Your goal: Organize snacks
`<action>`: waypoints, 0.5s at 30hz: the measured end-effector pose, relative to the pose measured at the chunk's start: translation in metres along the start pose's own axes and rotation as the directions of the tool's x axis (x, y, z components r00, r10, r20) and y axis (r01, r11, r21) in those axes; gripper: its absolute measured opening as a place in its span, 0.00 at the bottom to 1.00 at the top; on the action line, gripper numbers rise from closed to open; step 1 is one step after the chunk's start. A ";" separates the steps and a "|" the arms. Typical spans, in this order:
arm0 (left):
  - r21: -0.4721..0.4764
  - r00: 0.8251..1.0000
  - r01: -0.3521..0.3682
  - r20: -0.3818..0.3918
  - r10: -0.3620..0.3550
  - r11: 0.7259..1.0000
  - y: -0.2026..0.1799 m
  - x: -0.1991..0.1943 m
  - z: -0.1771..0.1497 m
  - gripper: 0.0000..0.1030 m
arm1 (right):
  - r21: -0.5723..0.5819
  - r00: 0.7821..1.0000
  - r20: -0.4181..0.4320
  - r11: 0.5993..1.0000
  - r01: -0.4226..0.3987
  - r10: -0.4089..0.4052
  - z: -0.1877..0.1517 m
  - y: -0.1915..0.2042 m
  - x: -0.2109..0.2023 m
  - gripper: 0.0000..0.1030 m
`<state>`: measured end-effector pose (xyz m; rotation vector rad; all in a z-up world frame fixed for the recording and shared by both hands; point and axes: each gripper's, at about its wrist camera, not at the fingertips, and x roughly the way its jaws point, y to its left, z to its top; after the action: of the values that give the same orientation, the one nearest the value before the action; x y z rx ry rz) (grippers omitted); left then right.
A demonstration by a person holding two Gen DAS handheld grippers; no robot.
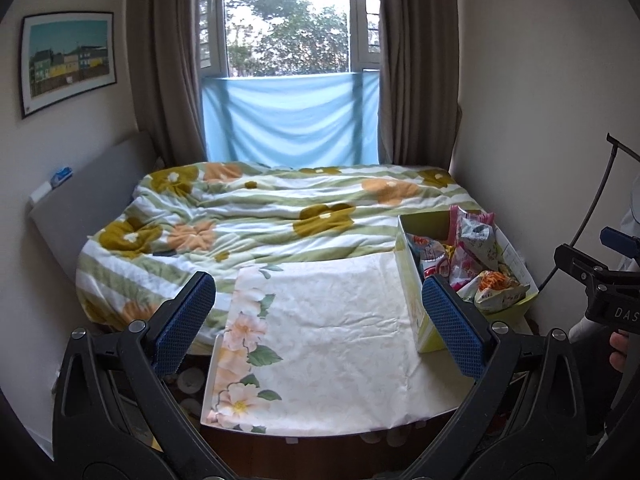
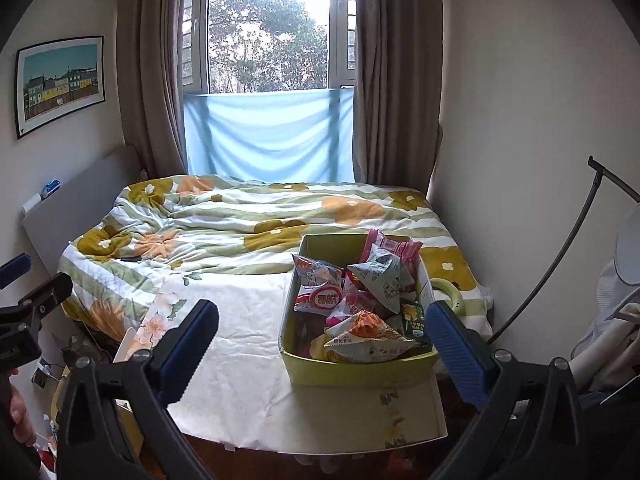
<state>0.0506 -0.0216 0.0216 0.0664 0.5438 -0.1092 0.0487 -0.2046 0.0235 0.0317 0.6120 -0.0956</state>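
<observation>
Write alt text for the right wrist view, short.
A green box full of snack packets sits on a floral-cloth table before the open, empty right gripper. Behind it are a bed with a flowered quilt and a curtained window.

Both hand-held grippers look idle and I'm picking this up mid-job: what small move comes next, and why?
Probably ease the right hand-held gripper forward and down onto the orange packet at the near end of the box. Both grippers are open and empty, the packets are piled loosely, and that one lies on top, nearest. The cloth beside the box is bare, so there is room to lay packets out.
</observation>
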 end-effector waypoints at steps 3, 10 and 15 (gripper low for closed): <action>-0.005 1.000 -0.003 0.001 0.003 1.000 0.000 -0.001 -0.001 1.00 | -0.003 1.000 0.009 1.000 0.000 0.000 0.001 0.000 -0.001 1.00; -0.017 1.000 -0.001 0.006 0.001 1.000 0.000 0.000 0.000 1.00 | -0.004 1.000 0.026 1.000 0.004 -0.004 0.004 -0.001 -0.002 1.00; -0.020 1.000 0.003 0.012 -0.002 1.000 -0.001 0.000 0.000 1.00 | 0.002 0.999 0.032 1.000 0.005 -0.005 0.004 -0.003 -0.002 1.00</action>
<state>0.0507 -0.0223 0.0214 0.0456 0.5333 -0.1067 0.0487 -0.2074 0.0282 0.0309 0.5804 -0.1011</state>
